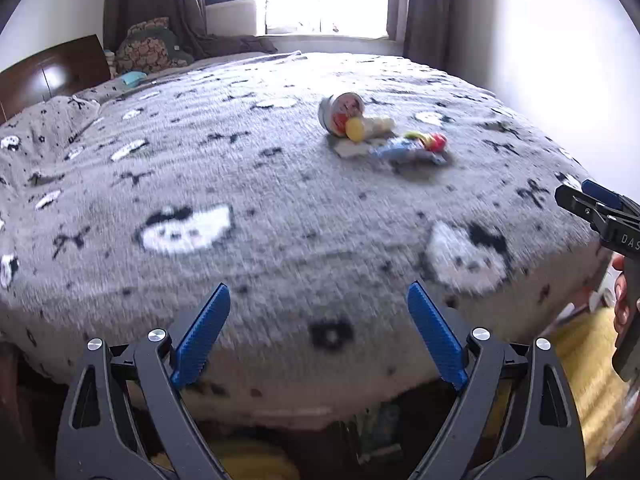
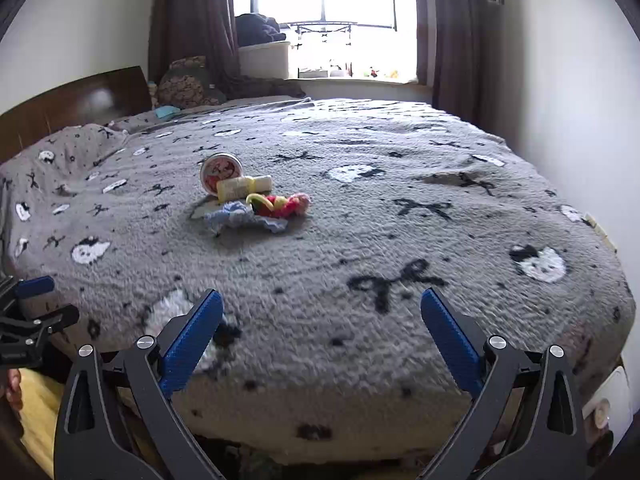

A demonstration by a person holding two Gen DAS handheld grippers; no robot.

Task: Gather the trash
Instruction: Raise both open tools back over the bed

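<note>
A small heap of trash lies on the grey patterned bed cover [image 1: 240, 184]. It holds a round tub [image 1: 344, 110] on its side, a yellow bottle [image 1: 366, 128], a red and yellow wrapper [image 1: 430, 140] and a blue crumpled wrapper [image 1: 404, 154]. The right wrist view shows the same tub [image 2: 220, 170], bottle [image 2: 242, 187], red wrapper [image 2: 286, 204] and blue wrapper [image 2: 244, 216]. My left gripper [image 1: 318, 300] is open and empty at the bed's near edge. My right gripper [image 2: 322, 304] is open and empty, also short of the heap. Each gripper shows at the edge of the other's view.
A dark wooden headboard [image 1: 52, 72] and pillows [image 1: 148, 46] stand at the left. A window with brown curtains [image 2: 196, 20] is behind the bed. A white wall [image 2: 560, 80] runs along the right side. Yellow flooring [image 1: 588, 360] shows below the bed.
</note>
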